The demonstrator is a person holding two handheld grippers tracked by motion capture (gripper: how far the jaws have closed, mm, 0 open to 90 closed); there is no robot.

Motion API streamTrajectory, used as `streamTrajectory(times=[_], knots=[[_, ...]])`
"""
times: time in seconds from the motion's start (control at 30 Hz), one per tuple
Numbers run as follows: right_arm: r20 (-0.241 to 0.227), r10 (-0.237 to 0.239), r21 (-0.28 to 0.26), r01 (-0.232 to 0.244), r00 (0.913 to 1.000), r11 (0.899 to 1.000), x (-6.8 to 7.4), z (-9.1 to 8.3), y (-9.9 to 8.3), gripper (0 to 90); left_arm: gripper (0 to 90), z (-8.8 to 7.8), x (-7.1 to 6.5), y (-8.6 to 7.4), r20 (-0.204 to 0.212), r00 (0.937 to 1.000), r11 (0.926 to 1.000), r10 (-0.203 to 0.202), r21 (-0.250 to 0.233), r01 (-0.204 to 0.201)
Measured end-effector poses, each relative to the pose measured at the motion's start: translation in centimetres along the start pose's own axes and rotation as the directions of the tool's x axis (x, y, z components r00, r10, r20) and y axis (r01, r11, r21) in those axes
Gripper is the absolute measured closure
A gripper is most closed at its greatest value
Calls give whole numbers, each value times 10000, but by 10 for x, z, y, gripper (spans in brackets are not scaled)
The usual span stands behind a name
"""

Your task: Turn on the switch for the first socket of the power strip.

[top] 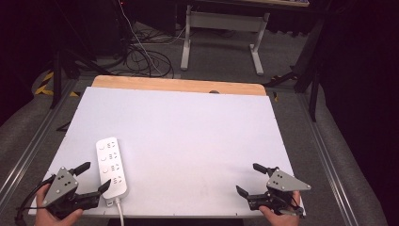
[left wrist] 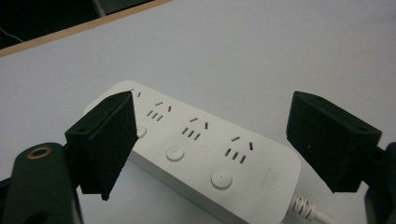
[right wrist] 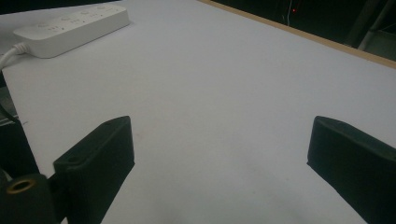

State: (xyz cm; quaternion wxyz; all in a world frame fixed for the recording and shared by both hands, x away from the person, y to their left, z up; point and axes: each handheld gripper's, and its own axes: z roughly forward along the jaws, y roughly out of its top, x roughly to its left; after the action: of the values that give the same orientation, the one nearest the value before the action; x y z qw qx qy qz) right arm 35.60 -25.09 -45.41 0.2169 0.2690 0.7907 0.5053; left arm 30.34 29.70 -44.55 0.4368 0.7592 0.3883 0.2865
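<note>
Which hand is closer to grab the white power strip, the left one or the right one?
The left. The left tool is open right beside the power strip, whose sockets show between its jaws in the left gripper view. The right tool, also open, sits far across the white table, so it would probably need a long reach.

The power strip [left wrist: 196, 154] looks like smooth, slightly glossy white plastic, lying on a matt white table top [top: 188, 127] whose far edge [top: 179, 84] shows bare light wood.

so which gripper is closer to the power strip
Left. The left gripper is open right beside the white power strip, one jaw at its edge; the right gripper is open far across the table.
</note>
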Motion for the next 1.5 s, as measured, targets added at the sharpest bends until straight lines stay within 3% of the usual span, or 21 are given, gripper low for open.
streamTrajectory(times=[0.33,0.57,0.87,1.03,1.33,1.5], knots=[[-15,-18,28,18,10000,10000,0,0,0,83,166,-1,0,1,121,9998,9999,-135,-83,136],[25,48,12,-48,10000,10000,-1,0,0,83,176,-1,-2,2,-84,9995,9996,295,3,-295],[10,101,150,-101,9999,9998,-1,2,-1,86,204,-5,-4,7,-257,9995,9997,188,136,-185],[23,167,143,-167,9999,9998,-1,2,-1,86,224,-7,-2,13,-35,9999,9998,-109,167,109],[-3,197,159,-197,9998,9997,-1,3,-1,87,237,-10,4,19,-117,9997,9996,-216,183,219],[-18,212,168,-211,9998,9996,-1,3,-1,87,255,-9,5,23,-23,10000,9993,-77,354,78]])
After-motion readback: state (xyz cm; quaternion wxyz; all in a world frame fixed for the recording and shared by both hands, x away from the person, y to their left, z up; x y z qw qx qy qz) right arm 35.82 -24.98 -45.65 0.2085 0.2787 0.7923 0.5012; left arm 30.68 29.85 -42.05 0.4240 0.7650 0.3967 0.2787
